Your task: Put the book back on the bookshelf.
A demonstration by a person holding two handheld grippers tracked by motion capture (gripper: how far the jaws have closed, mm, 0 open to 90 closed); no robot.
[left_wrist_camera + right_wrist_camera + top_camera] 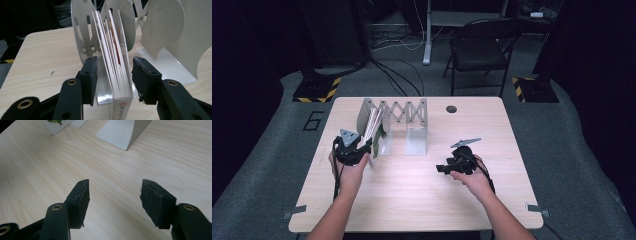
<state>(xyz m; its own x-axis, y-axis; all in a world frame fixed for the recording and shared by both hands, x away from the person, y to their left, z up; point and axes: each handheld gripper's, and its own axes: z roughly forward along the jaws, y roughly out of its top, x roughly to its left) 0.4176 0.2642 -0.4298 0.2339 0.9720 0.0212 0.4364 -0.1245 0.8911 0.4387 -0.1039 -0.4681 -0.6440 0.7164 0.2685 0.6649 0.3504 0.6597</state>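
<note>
Books (117,62) stand in the leftmost slot of the white metal rack (398,116), at the far left part of the table (412,200), and they lean a little to the left against the rack's end plate (83,30). My left tongs (113,75) are around the near edge of one thin white book (122,105); the jaws stand on both sides of this edge, but I see a small gap between each pad and the book, so the tongs are spread and they do not press it. In the high view my left hand (349,170) holds these tongs (362,147) just at the front of the rack. My right tongs (113,195) are spread too, with nothing between the jaws, and under them is bare wood. In the high view my right hand (469,175) holds them (443,169) low above the table, well apart from the rack, with the jaws pointing to the left. One empty divider (122,132) of the rack stands further ahead of them.
</note>
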